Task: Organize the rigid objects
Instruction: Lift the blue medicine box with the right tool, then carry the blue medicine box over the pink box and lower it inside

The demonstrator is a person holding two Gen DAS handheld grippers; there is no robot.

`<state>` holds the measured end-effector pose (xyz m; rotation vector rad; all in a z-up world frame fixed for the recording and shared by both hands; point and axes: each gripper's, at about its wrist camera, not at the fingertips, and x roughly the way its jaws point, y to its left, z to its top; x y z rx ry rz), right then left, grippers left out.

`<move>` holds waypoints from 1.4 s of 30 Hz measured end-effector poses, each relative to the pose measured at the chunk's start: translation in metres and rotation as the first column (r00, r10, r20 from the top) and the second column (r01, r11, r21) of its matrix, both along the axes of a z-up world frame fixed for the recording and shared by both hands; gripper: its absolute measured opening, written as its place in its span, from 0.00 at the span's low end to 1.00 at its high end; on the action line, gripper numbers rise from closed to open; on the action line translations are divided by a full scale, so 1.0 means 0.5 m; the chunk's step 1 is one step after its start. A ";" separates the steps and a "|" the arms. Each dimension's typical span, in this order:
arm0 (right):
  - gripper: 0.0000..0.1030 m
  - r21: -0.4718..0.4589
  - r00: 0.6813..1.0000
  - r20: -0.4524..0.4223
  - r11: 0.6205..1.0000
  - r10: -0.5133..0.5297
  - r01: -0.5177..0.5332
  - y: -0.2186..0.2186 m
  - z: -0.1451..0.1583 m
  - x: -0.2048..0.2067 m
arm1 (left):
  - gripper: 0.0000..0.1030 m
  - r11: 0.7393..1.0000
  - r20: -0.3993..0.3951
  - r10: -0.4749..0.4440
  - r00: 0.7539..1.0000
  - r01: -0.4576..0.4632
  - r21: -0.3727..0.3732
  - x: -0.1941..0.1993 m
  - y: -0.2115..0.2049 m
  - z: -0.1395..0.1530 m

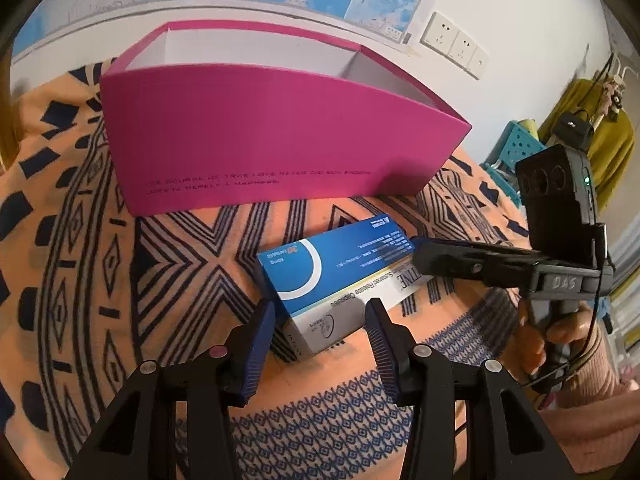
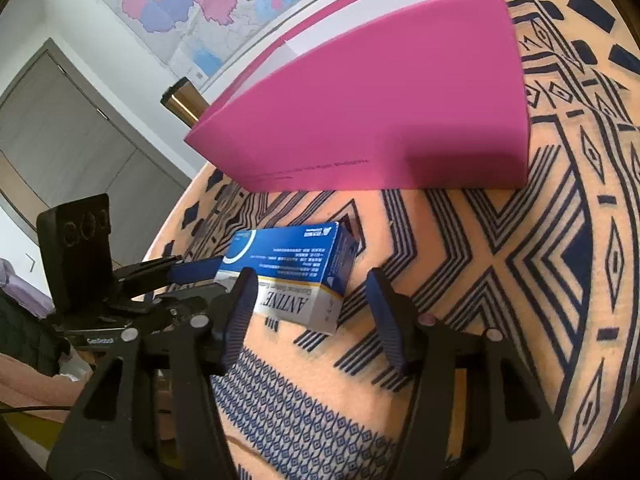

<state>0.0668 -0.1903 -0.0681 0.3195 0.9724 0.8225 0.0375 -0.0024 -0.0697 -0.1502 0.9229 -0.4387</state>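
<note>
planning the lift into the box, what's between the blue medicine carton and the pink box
Only bare patterned tablecloth. In both wrist views the medicine carton lies apart from the pink box, with nothing on the strip between them.

1. One blue-and-white medicine carton [image 1: 340, 280] lay on the cloth.
2. One pink box [image 1: 276, 140] stood behind it (open-topped).
3. Two grippers were in view: left [image 1: 320, 344], right [image 2: 308, 316].

Blue-and-white medicine carton [image 1: 340, 280] lying flat on patterned cloth, near open magenta box [image 1: 276, 140] — upright, apart.
</note>
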 end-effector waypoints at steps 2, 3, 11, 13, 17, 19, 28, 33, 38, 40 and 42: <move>0.43 -0.015 1.000 -0.008 1.000 0.015 -0.015 0.012 -0.006 0.002 | 0.45 1.000 0.002 0.007 1.000 -0.007 0.010 0.000 -0.003 0.001; 0.43 -0.029 1.000 -0.014 0.999 0.017 -0.017 0.020 -0.012 0.003 | 0.45 1.000 0.004 0.012 1.000 -0.013 0.018 0.000 -0.005 0.002; 0.39 -0.068 0.999 0.046 0.998 0.011 -0.008 0.031 0.010 -0.006 | 0.45 1.000 0.038 0.016 0.999 -0.016 0.016 -0.006 0.000 0.033; 0.39 -0.063 0.998 0.061 0.998 0.005 -0.001 0.030 0.021 -0.005 | 0.45 1.000 0.056 0.015 0.998 -0.017 0.024 -0.006 -0.002 0.045; 0.39 -0.059 0.996 0.093 0.998 0.001 0.005 0.029 0.041 -0.002 | 0.45 0.999 0.081 0.016 0.997 -0.018 0.029 -0.006 -0.001 0.067; 0.39 -0.055 0.995 0.103 0.998 -0.002 0.007 0.029 0.048 -0.001 | 0.45 0.999 0.093 0.016 0.996 -0.019 0.028 -0.004 0.000 0.077; 0.39 -0.048 0.990 0.142 0.999 -0.002 0.009 0.031 0.074 0.002 | 0.45 0.999 0.131 0.021 0.991 -0.026 0.033 -0.003 0.003 0.107; 0.39 -0.042 0.987 0.161 0.999 -0.001 0.008 0.039 0.087 0.008 | 0.45 0.999 0.154 0.026 0.988 -0.033 0.040 -0.002 0.006 0.121; 0.39 -0.037 0.984 0.179 0.999 0.003 0.004 0.040 0.104 0.014 | 0.45 0.998 0.179 0.029 0.983 -0.038 0.047 0.003 0.010 0.137; 0.39 -0.036 0.982 0.188 0.999 0.004 0.003 0.043 0.111 0.015 | 0.45 0.998 0.190 0.030 0.981 -0.040 0.051 0.005 0.010 0.143; 0.39 -0.035 0.981 0.195 0.999 0.004 0.003 0.047 0.117 0.019 | 0.45 0.997 0.205 0.031 0.978 -0.044 0.059 0.008 0.011 0.151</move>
